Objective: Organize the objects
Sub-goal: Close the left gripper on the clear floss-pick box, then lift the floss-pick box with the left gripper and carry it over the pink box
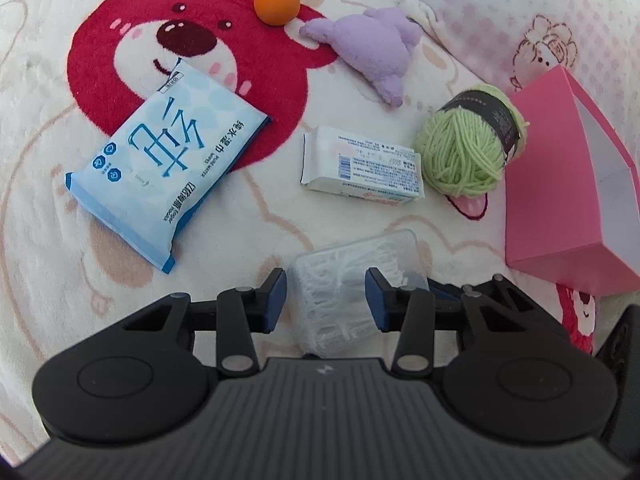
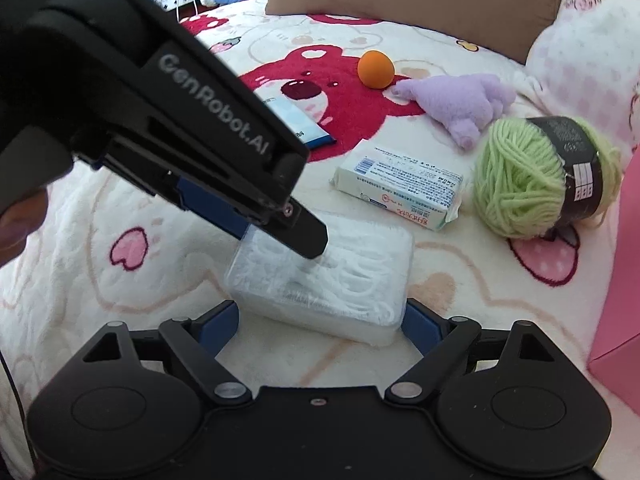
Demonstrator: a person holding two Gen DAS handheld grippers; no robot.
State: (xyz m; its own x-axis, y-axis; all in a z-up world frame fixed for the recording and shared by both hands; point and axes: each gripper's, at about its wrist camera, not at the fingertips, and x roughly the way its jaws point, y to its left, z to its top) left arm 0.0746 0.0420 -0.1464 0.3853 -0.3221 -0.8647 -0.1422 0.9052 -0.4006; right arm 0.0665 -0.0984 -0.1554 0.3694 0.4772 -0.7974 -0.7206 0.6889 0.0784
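1. a cream fleece blanket [image 1: 48,240] printed with a large red bear face covers the whole surface.
2. a clear plastic box of white floss picks [image 2: 332,280] lies flat on the blanket at the bottom centre of both views.
3. the left gripper [image 1: 325,300] points down over this box, its blue-padded jaws apart, one on each long side; whether the pads touch it cannot be told.
4. the right gripper [image 2: 320,320] has its jaws spread wide at the box's near end, one blue pad beside each corner, not clamped.
5. in the left wrist view, a blue wet-wipes pack [image 1: 160,168] lies at 10 o'clock from the box.
6. a small white tissue pack [image 1: 360,166] lies at 12 o'clock, with a green yarn ball [image 1: 464,152] touching its right end.
7. a pink open box [image 1: 560,200] stands at 2 o'clock, just beside the yarn.
8. further off at 12 o'clock, an orange makeup sponge [image 1: 276,0] sits near a purple plush toy [image 1: 372,48].
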